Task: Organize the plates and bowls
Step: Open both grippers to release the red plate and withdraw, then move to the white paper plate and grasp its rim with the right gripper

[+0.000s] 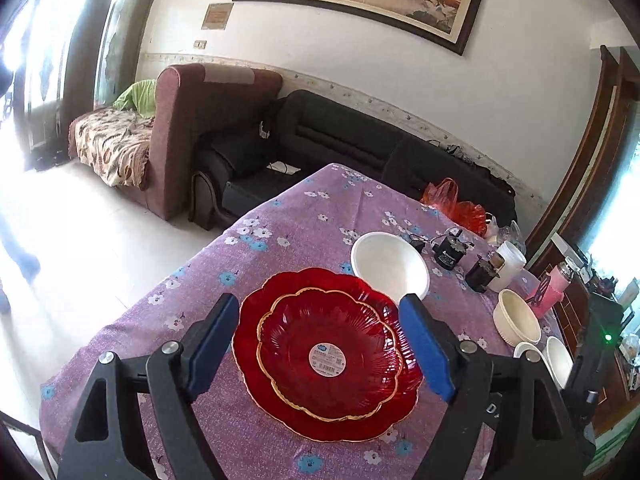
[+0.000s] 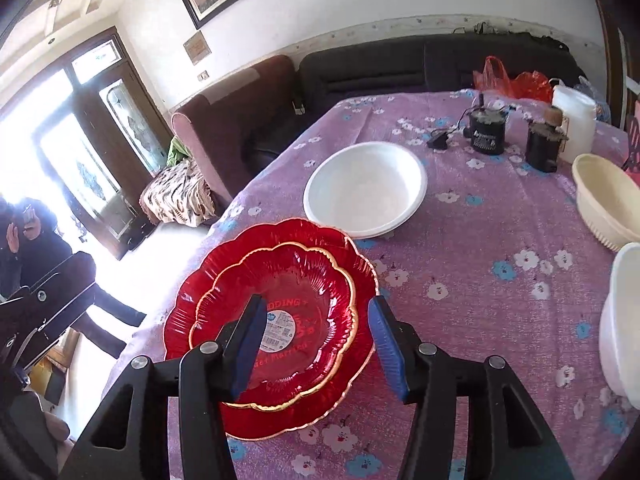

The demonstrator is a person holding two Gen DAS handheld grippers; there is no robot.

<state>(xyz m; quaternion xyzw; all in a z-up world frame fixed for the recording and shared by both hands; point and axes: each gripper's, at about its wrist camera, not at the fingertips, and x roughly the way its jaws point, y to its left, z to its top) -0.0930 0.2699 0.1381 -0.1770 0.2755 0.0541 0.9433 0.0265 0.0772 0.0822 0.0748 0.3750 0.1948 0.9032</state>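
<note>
Through the left wrist view, we take the red plate stack (image 1: 326, 354) as our landmark: a smaller gold-rimmed red plate (image 1: 328, 350) sits nested on a larger red plate (image 1: 252, 344), both flat on the purple flowered counter (image 1: 192, 312). Our left claw (image 1: 326, 344) hangs above the stack, its blue pads spread wide to either side and pinching nothing. Beyond the stack, touching or nearly touching its far rim, sits the white bowl (image 1: 390, 266); further to the right lies a cream ribbed bowl (image 1: 516, 318), with more white bowls (image 1: 558, 360) nearer us. Through the right wrist view, our right claw (image 2: 318, 346) also hovers over the stack (image 2: 272, 320), partly spread, empty, its pads clear of the glass. The white bowl (image 2: 364, 188) lies straight ahead past the stack's far edge; the cream ribbed bowl (image 2: 604, 200) and a white bowl stack (image 2: 622, 332) stand well to the right. We judge the plates settled, so the bowls come next, and our right hand looks nearer to the bowls on the right.
</note>
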